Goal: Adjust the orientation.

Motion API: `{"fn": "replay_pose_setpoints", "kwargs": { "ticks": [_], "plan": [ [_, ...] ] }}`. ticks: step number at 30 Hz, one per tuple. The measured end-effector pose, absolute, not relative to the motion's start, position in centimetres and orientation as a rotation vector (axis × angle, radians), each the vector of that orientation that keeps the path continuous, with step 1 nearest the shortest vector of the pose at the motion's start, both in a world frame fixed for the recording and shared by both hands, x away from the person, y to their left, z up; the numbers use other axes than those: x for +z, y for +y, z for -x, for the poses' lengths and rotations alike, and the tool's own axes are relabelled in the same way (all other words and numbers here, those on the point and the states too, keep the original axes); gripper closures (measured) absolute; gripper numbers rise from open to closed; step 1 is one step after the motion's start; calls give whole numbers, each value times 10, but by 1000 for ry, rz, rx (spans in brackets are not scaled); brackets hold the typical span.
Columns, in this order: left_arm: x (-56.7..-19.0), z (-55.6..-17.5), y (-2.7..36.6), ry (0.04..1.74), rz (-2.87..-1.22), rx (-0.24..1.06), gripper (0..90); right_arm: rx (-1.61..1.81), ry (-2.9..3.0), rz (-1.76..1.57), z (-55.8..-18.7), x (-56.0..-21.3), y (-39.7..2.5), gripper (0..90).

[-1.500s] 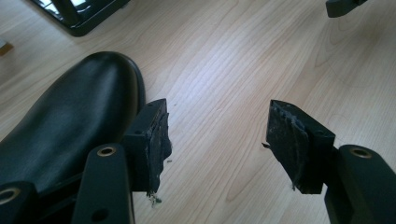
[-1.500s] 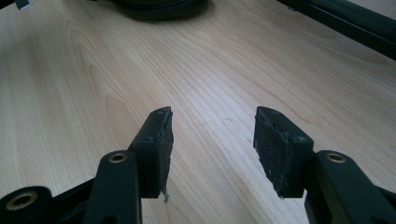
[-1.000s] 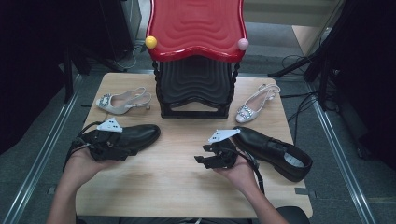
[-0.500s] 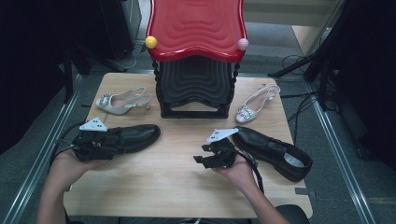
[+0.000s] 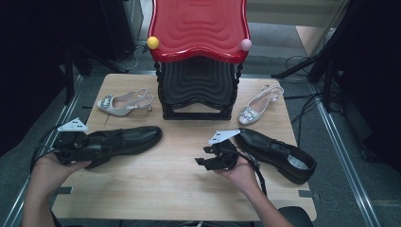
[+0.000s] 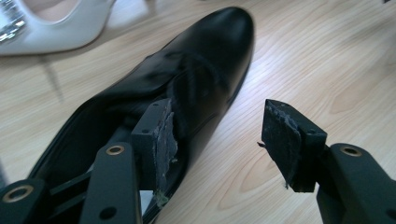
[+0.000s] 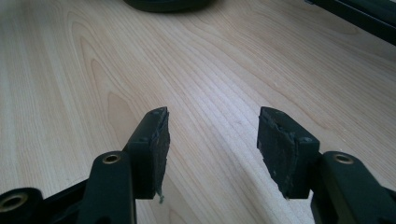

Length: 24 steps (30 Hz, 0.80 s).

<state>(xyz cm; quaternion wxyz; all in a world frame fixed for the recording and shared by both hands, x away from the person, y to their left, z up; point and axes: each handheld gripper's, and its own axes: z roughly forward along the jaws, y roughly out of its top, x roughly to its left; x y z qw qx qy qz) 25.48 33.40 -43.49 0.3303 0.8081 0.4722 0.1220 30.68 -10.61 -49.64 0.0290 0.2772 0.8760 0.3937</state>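
A black leather shoe [image 5: 125, 139] lies on the left of the wooden table [image 5: 170, 189], toe to the right. My left gripper [image 5: 97, 146] is at its heel end and open. In the left gripper view the left gripper [image 6: 215, 130] straddles the side wall of the black leather shoe [image 6: 210, 60], with one jaw inside the opening and the other outside over the wood. A second black shoe [image 5: 276, 151] lies at the right. Just left of its toe, my right gripper [image 5: 204, 161] rests open. The right gripper [image 7: 212, 135] has only bare wood between its jaws.
A red-topped black shoe rack [image 5: 198, 71] stands at the back middle. One silver slingback heel [image 5: 124, 101] lies to its left and another silver heel [image 5: 257, 108] to its right. Cables and dark stands surround the table on the floor.
My left gripper has slid left along the black shoe from its middle to its heel end. The right gripper has barely moved.
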Motion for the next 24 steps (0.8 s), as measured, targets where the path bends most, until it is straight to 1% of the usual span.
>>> {"fn": "replay_pose_setpoints", "kwargs": {
  "ticks": [6,11,15,18,23,24],
  "plan": [
    [-445,-258,344,1278,-2100,292,440,1210,2707,-861,-307,-497,-104,449],
    [-457,-268,335,1263,-2120,264,451,1208,2708,-855,-307,-498,-104,449],
    [-468,-274,324,1258,-2143,280,470,1203,2705,-861,-308,-498,-105,449],
    [-474,-278,320,1247,-2148,278,507,1206,2701,-864,-308,-498,-106,449],
    [-479,-283,318,1217,-2147,254,596,1201,2702,-867,-307,-499,-106,449],
    [-479,-285,319,1211,-2137,223,618,1201,2702,-869,-307,-499,-106,449]
  ]
}}
